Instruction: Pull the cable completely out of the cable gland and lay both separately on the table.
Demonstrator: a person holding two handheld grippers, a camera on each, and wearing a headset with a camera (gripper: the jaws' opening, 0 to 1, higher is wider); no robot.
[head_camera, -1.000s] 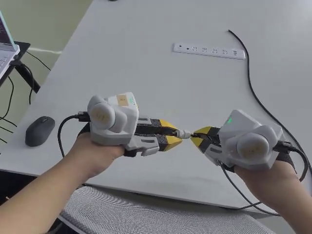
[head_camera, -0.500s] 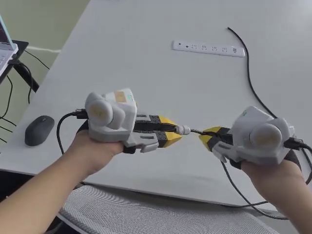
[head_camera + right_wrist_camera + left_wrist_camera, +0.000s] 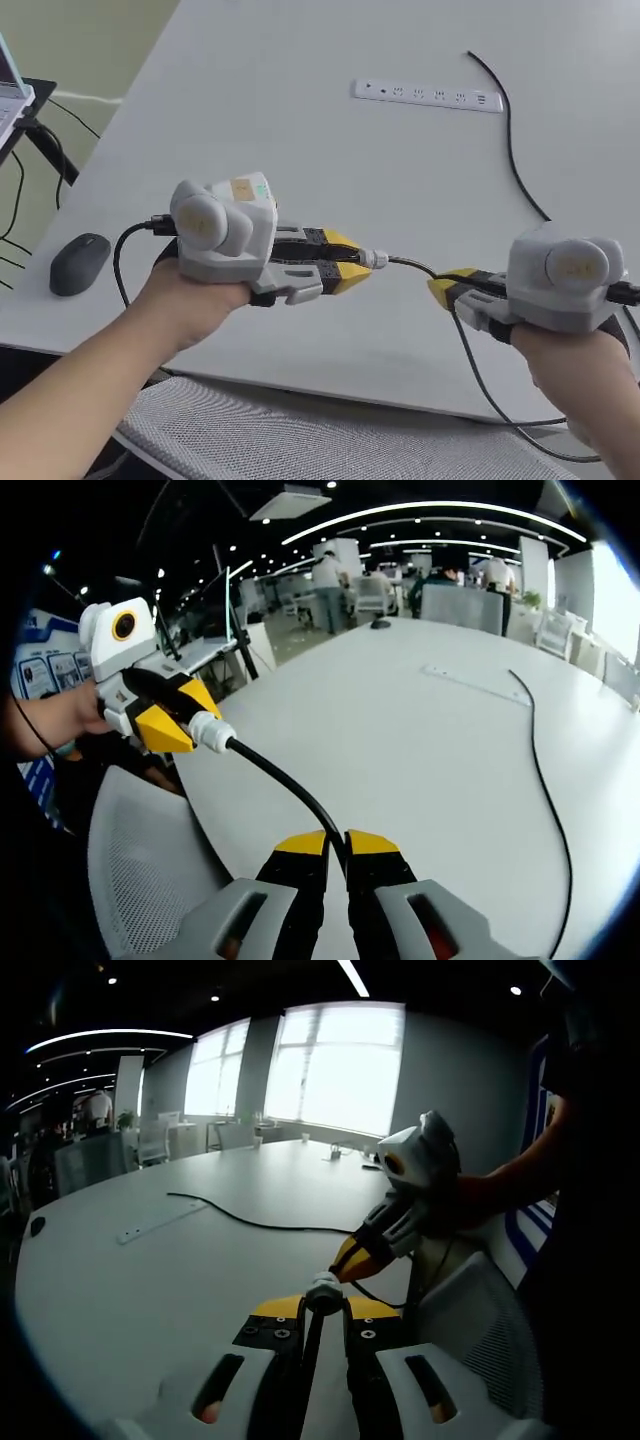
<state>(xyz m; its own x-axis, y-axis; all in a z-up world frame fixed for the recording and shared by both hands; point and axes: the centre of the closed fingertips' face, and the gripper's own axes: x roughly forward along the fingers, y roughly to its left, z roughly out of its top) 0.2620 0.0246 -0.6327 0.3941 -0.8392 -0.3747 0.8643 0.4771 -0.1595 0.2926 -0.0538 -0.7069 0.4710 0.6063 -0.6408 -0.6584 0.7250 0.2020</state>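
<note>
Well to the left of the cable gland [image 3: 374, 260], a dark computer mouse [image 3: 80, 264] sits near the edge of the white counter [image 3: 300, 150]. Just left of the gland, the left hand-held gripper [image 3: 355, 270] is clenched on the gland's body, with both held up off the counter. The gland looks like a small, light piece of hard plastic. It should take a firm pinch, though its rounded shape could twist or slip if it is held loosely.

The thin black cable [image 3: 410, 265] leaves the gland's right end and bows gently. It looks soft and flexible, so it will bend rather than push. The right hand-held gripper [image 3: 445, 288] is closed on the cable a little way right of the gland. I'd judge that a grip close to the gland and a straight pull would serve best.

Beyond the gland, a white power strip [image 3: 427, 96] lies on the counter with its own black cord [image 3: 510, 150].

In the left gripper view, a dark line runs back from the gland between the jaws, so some cable seems to be still threaded through. How much is hidden. Whether the dark lead hanging below the right gripper belongs to the cable, I cannot tell.
</note>
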